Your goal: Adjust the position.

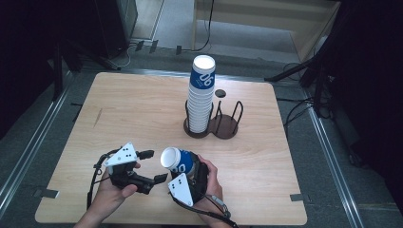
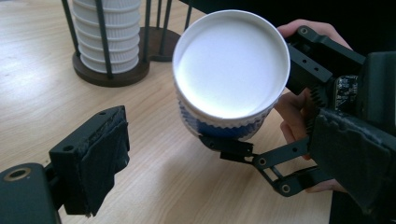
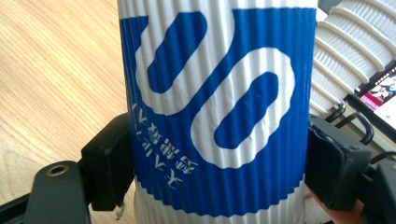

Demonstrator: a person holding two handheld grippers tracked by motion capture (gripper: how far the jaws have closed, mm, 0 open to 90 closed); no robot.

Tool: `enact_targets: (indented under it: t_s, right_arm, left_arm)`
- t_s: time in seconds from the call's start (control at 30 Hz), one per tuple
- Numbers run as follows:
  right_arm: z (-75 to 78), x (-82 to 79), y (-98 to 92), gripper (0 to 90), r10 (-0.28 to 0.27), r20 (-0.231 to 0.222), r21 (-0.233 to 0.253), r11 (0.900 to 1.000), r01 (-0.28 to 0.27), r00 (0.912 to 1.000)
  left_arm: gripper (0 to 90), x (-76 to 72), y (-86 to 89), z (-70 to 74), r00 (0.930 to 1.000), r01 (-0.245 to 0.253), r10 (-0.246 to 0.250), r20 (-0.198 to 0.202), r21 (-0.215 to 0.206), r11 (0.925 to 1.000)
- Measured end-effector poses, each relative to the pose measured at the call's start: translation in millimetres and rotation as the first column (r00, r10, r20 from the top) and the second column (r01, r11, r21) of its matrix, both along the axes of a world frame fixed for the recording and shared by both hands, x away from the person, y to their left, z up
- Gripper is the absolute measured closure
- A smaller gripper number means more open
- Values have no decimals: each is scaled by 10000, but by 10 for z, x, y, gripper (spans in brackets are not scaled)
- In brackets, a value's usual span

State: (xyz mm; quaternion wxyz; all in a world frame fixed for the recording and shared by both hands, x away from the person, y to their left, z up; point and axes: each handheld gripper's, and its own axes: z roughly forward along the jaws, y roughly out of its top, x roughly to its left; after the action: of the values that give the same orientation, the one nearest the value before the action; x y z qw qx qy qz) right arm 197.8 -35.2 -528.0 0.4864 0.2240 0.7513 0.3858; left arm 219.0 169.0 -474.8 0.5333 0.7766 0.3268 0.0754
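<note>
Light wood worktop (image 1: 142, 114), rounded corners, w/ a small dark round mark (image 1: 220, 93) near its far edge. Grey carpet floor (image 1: 38, 142) all around; metal rails (image 1: 28, 152) run along left & right sides. Black cables (image 1: 207, 28) trail across floor at the back and at right. Pale wood panel/frame (image 1: 266, 19) stands behind, brightly lit. Dark cabinet (image 1: 111, 23) at back left; black curtain (image 1: 375, 95) at right. Tape bits (image 1: 297, 197) on floor nr the worktop corners.
</note>
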Motion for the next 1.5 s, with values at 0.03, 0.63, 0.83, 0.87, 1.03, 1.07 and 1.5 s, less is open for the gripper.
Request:
enact_targets:
  t_s: [0.03, 0.63, 0.83, 0.87, 1.03, 1.07, 1.5]
  right_arm:
    - [-3, -5, 12, 203, 69, 76, -102, 9999, -69, 9999]
    - [-95, -126, 176, 188, 796, 145, -685, 9946, -784, 9967]
    - [-50, -130, 170, 140, 887, -175, -164, 9959, -890, 9959]
    - [-40, -133, 164, 130, 964, -197, -93, 9953, -966, 9952]
    - [10, -137, 139, 102, 939, -86, 183, 9954, -937, 9955]
    - [23, -138, 131, 98, 910, -23, 253, 9955, -909, 9958]
    - [106, -97, 36, 70, 974, -859, 1755, 9811, -812, 9915]
  left_arm:
    - [63, -1, -4, -2, 10000, 9, -9, -25, -12, 10000]
    - [281, 11, -48, -26, 9992, 292, -285, -291, 233, 9993]
    - [287, 22, 0, -20, 9998, -136, 136, -131, 63, 9999]
    - [287, 24, 11, -22, 9996, -269, 269, -42, 27, 9996]
    - [287, 35, 79, -24, 9947, -957, 972, 335, -443, 9944]
    - [287, 37, 93, -23, 9927, -1129, 1150, 359, -558, 9920]
    - [286, 55, 260, -5, 9598, -2499, 2607, 1043, -1064, 9624]
